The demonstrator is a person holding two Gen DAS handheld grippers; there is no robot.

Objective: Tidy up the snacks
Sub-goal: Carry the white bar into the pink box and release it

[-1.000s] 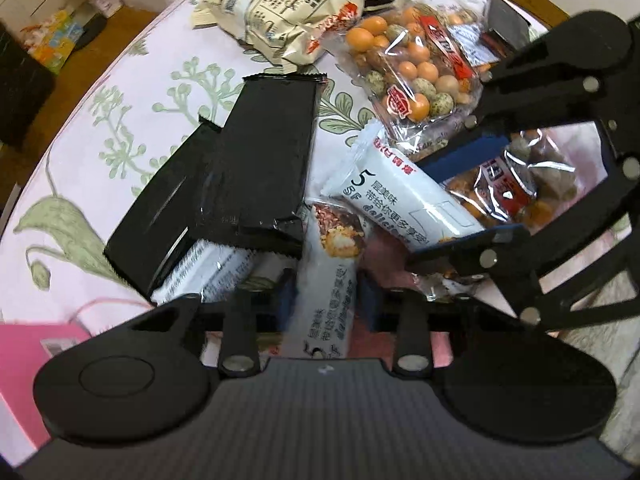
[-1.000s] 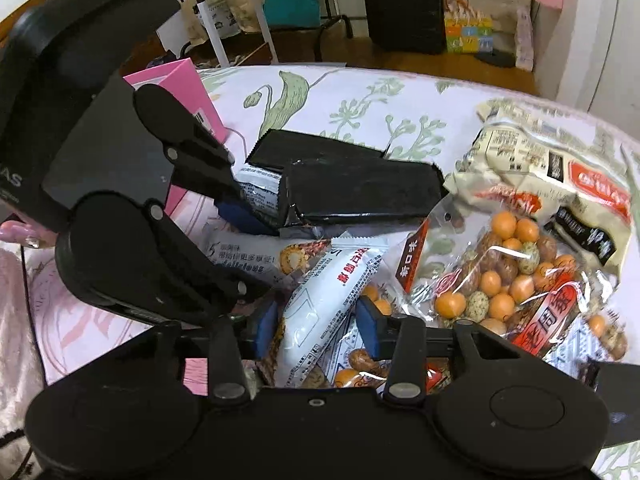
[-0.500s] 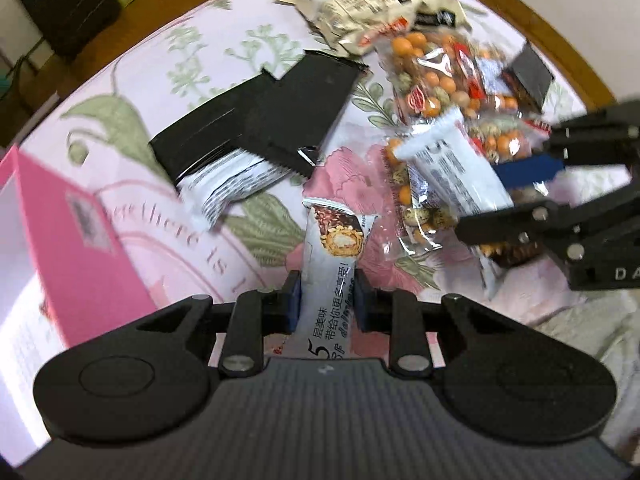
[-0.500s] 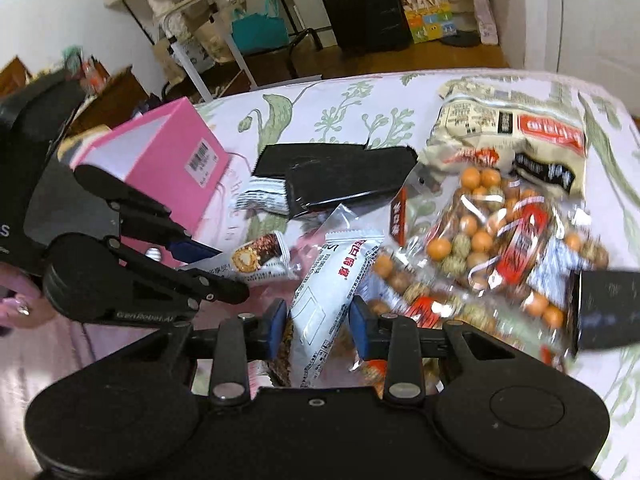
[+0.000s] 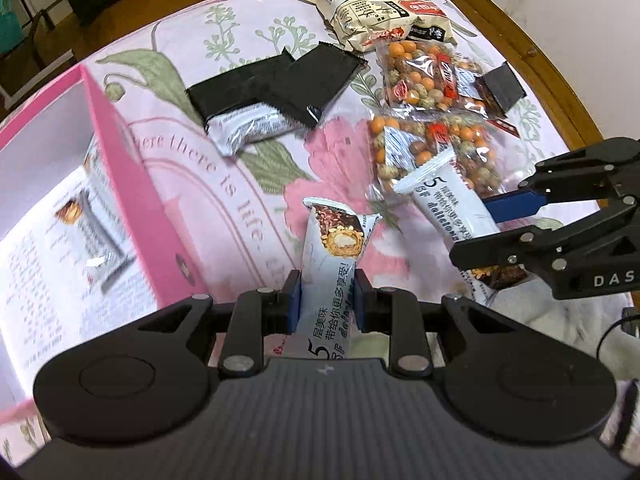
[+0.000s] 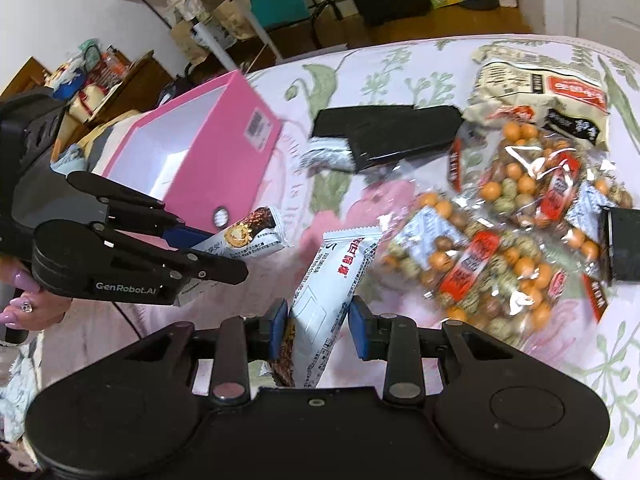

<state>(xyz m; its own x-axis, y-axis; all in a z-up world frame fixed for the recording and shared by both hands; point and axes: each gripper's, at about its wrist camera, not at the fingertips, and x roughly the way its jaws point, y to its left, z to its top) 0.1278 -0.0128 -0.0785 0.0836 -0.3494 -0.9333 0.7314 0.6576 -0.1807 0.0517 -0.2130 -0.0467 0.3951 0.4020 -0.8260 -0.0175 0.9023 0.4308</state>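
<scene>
Two white snack bars, each one held in one of my grippers.

My left gripper is clamped on a white foil-wrapped bar with a chocolate picture, low in the centre of the left wrist frame, beside the open pink cardboard box at left. My right gripper pinches a white wrapped bar with red print at lower centre; clear bags of orange coated nuts lie at right on the flowered cloth.
</scene>
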